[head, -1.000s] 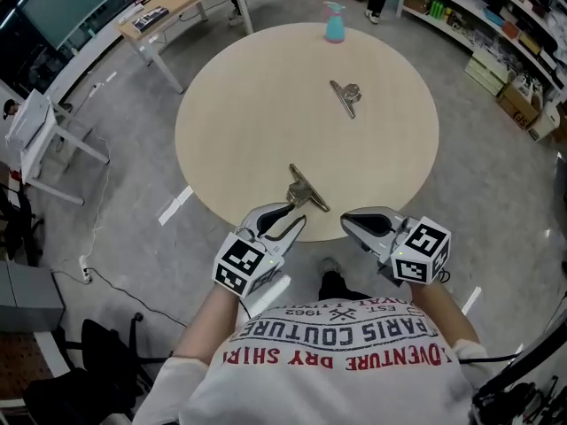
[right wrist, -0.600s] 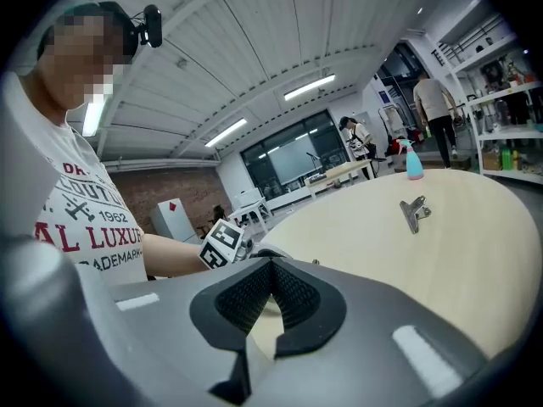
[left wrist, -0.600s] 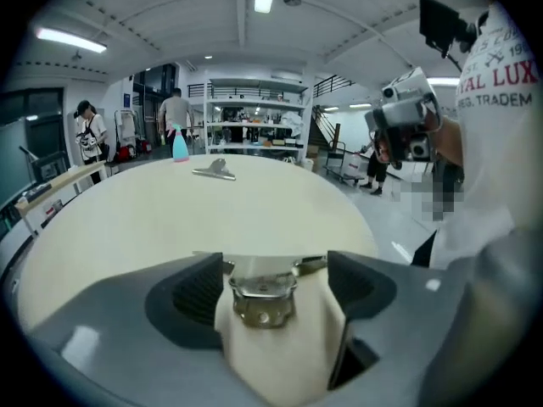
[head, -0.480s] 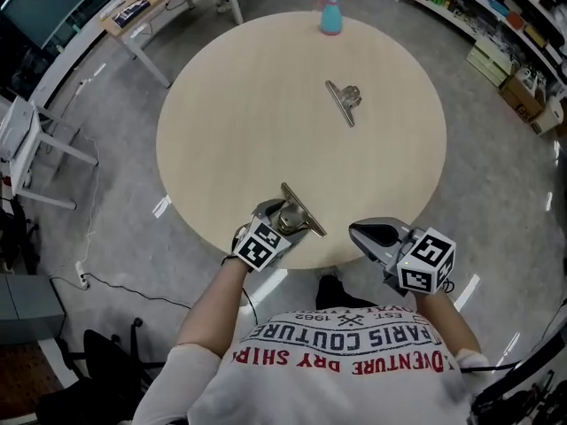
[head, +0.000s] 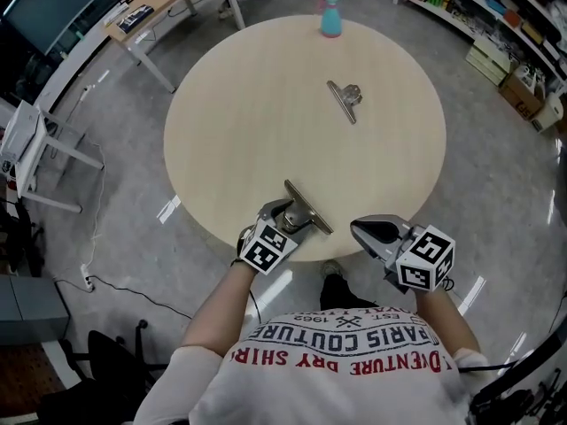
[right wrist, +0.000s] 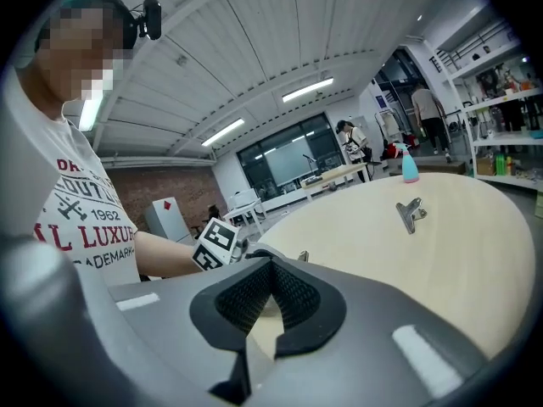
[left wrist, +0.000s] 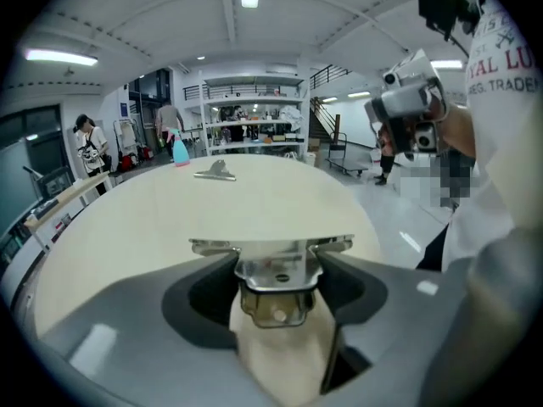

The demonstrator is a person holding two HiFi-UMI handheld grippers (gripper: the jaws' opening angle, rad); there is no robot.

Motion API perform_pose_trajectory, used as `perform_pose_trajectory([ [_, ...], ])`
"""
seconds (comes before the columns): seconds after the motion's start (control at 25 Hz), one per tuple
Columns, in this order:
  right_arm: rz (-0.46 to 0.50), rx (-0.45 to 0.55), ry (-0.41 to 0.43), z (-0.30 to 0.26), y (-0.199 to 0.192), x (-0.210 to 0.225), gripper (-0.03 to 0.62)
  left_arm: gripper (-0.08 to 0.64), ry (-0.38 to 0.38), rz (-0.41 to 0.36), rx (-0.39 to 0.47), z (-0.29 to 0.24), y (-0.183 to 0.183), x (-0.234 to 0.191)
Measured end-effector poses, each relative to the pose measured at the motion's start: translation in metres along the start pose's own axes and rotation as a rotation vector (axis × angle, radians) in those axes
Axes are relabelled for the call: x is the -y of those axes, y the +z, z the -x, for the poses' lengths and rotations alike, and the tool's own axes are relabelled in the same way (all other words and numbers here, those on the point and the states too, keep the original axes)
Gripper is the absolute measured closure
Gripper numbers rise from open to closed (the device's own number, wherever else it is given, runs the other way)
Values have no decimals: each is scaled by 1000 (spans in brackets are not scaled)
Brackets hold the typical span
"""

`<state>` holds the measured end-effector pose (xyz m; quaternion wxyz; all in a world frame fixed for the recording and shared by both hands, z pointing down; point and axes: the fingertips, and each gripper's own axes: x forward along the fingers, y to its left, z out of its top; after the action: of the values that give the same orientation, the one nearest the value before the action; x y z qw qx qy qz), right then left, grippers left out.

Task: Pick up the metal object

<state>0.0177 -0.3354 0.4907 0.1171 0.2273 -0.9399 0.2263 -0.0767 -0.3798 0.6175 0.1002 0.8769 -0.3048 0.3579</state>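
At the near edge of a round wooden table, the left gripper closes its jaws on the handle of a metal clip, the pads meeting the handle's two sides while the clip's long flat bar lies across the tabletop just beyond them. The right gripper hangs off the table's edge nearby, jaws together and holding nothing. A second clip lies well apart toward the far side, short of a blue spray bottle. The clip looks like stiff, thin steel: light, hard and probably slick against the pads. Its narrow sprung handle seems the best hold, squeezed square across its sides so the wider bar does not pivot or slip as it leaves the table.
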Motion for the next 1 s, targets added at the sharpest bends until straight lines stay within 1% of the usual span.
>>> perform_pose_trajectory([
  [0.12,35,28,1,10,7,-23,591,276,15,49,132,55,36,18],
  [0.32,130,88,-11,35,26,-69,591,276,4,110,344,162,91,61],
  [0.48,187,140,-16,52,41,-95,591,276,7,118,456,217,115,91],
  [0.56,207,155,-13,59,46,-106,591,276,17,102,481,231,118,102],
  [0.64,221,164,-9,64,47,-118,591,276,28,85,482,238,116,112],
  [0.76,239,171,-2,70,49,-130,591,276,33,81,480,242,114,122],
  [1.0,262,169,4,74,51,-135,591,276,59,60,471,244,114,126],
])
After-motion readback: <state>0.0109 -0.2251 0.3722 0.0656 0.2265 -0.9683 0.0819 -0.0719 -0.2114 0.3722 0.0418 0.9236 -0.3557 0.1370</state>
